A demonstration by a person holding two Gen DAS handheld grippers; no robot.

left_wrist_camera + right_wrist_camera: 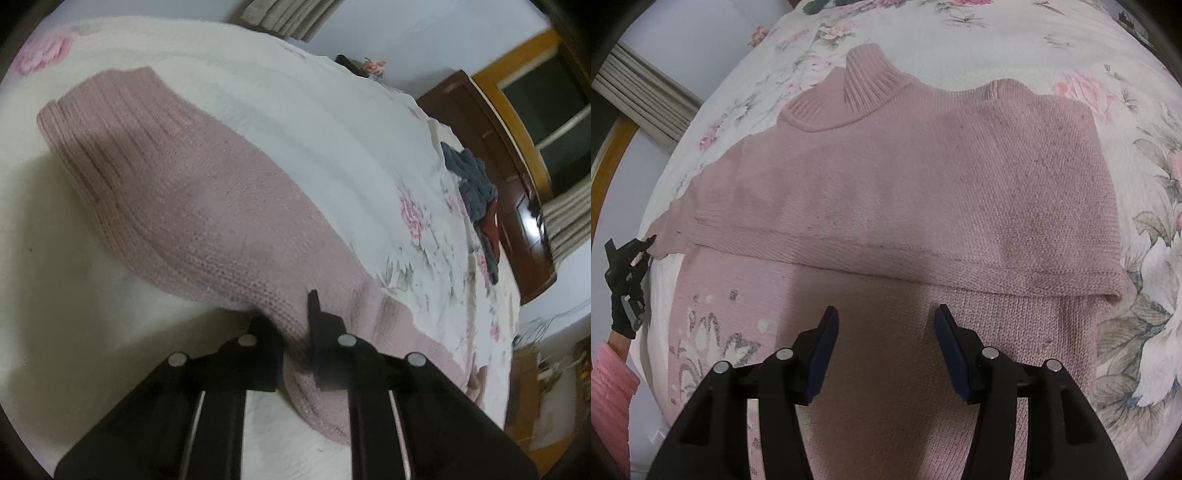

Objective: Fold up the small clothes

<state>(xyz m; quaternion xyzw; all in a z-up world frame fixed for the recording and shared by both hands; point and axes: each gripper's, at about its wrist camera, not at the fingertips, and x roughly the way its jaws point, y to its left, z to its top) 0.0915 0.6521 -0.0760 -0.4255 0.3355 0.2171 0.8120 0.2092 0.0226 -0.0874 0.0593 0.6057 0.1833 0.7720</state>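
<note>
The left gripper (295, 347) is clamped on a sleeve of the sweater (905, 192), likely to carry it across for a fold. The right gripper (886, 350) hovers spread over the body, holding nothing. The pink knit sweater lies mid-bed (1015, 48), turtleneck away, partly folded.

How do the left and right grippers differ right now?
The left gripper is shut on the pink sweater's sleeve; the right gripper is open, holding nothing. The left sits at the sweater's edge; the right hovers over its folded middle. Both have black fingers.
</note>
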